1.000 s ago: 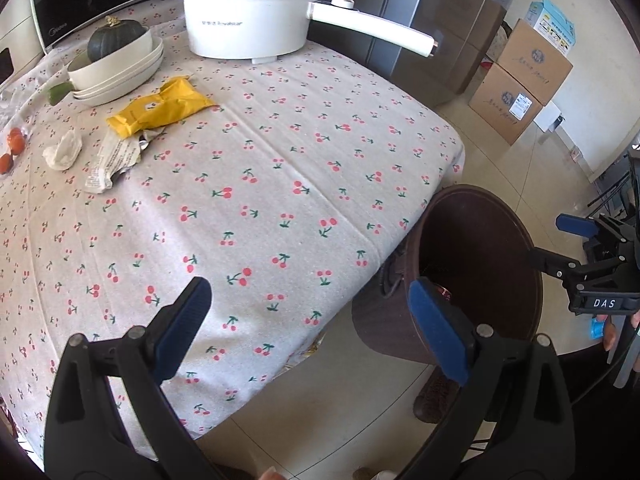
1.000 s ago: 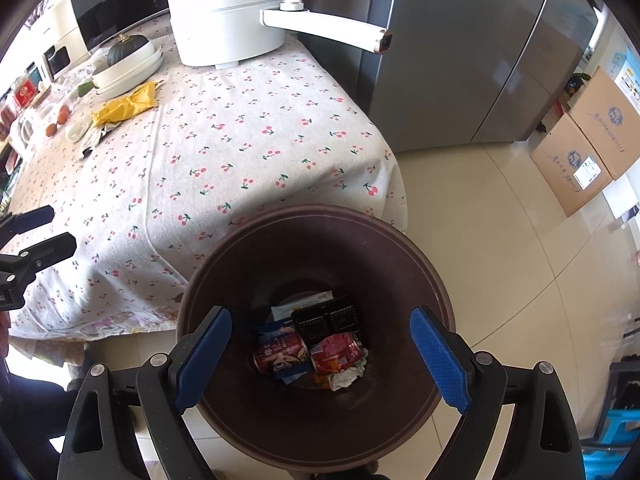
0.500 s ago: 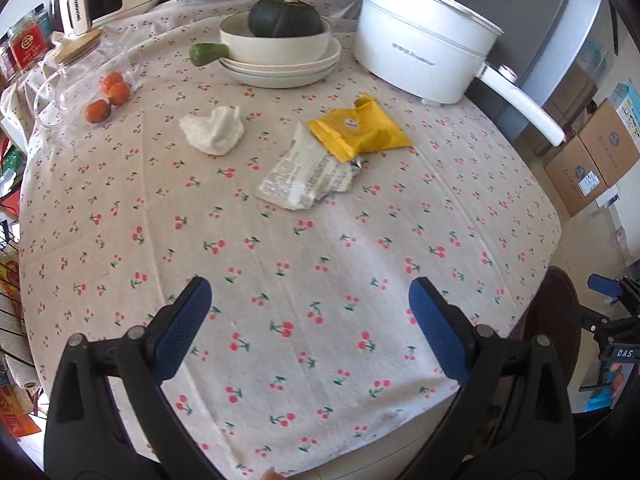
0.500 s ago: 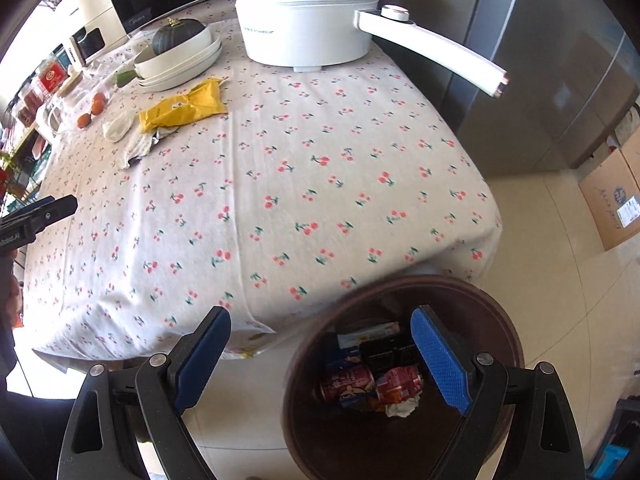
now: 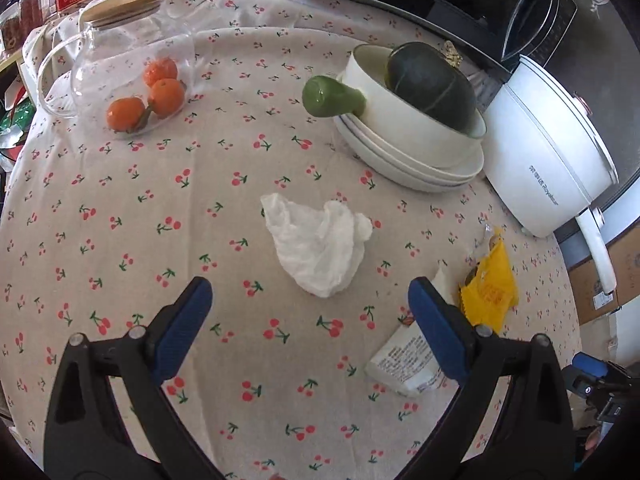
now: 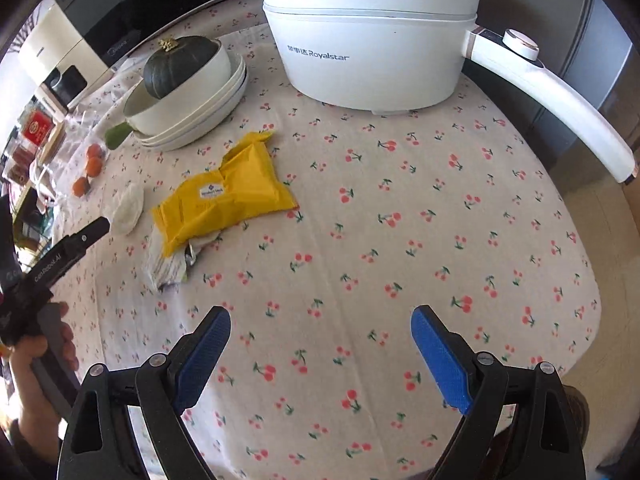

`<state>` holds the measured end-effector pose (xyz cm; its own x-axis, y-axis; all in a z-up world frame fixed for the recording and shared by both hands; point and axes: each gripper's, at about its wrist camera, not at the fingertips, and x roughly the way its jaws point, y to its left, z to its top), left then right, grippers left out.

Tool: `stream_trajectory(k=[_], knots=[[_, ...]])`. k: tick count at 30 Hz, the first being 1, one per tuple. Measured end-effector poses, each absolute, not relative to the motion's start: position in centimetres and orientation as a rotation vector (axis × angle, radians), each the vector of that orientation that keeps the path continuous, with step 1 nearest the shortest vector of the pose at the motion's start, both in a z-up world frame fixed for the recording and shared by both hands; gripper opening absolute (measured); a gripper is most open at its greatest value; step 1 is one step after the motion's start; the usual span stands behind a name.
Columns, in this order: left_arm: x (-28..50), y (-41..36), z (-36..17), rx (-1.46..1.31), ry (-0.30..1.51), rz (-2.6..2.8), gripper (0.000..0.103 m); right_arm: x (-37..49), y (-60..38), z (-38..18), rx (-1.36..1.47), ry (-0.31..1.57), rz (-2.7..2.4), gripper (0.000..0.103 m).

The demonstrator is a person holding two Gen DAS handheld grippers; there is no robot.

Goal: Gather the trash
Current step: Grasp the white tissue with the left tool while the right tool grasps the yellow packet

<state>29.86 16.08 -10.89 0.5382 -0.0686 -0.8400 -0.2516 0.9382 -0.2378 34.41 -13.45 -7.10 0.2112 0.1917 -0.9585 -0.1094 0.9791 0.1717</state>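
Your left gripper (image 5: 308,312) is wide open w/ nothing in it, crumpled tissue (image 5: 320,248) just ahead on the cherry cloth (image 5: 120,240); yellow packet (image 6: 228,196) lies on a white wrapper (image 6: 168,264) to its right; right gripper (image 6: 320,344) also open & empty over bare cloth

Soft daylight fills both views, brightest at the left edge of the right wrist view, and the cherry-print tabletop (image 5: 248,184) is evenly lit with only faint shadows under the white pot (image 6: 372,36). Both pictures are sharp at the centre. The fisheye lens bends the edges strongly, and the corners fall into black vignette.
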Motion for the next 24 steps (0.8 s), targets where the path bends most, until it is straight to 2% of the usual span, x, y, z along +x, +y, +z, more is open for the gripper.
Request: stream_trajectory(k=[4,8,10,12,18,23,24], knots=[[32.2,15.4,-12.3,-0.291,1.002,0.087,0.095,37.5,-11.7,-8.4,0.176,1.367,0.168,0.093],[33.0,15.5,-13.4,-0.27,1.002,0.063,0.083,39.6,-10.2,-9.6,0.296,1.38,0.117,0.096],[33.1,15.4,-13.3,-0.251,0.99,0.046,0.072,40.3,-9.2,-10.1,0.329,1.377,0.083,0.098],[33.1,15.5,-13.1,-0.248,0.982,0.024,0.056,40.7,-8.2,-10.6,0.343,1.37,0.051,0.099],[32.6,16.1,-13.2,-0.23,0.982,-0.008,0.027,42.1,-5.1,-12.3,0.329,1.355,-0.051,0.099],[31.0,16.7,-12.8,-0.228,0.984,-0.029,0.02,41.7,-4.3,-13.1,0.235,1.328,-0.152,0.098],[30.8,16.8,-12.8,-0.22,0.986,-0.032,0.02,41.6,-4.2,-13.1,0.206,1.325,-0.156,0.093]])
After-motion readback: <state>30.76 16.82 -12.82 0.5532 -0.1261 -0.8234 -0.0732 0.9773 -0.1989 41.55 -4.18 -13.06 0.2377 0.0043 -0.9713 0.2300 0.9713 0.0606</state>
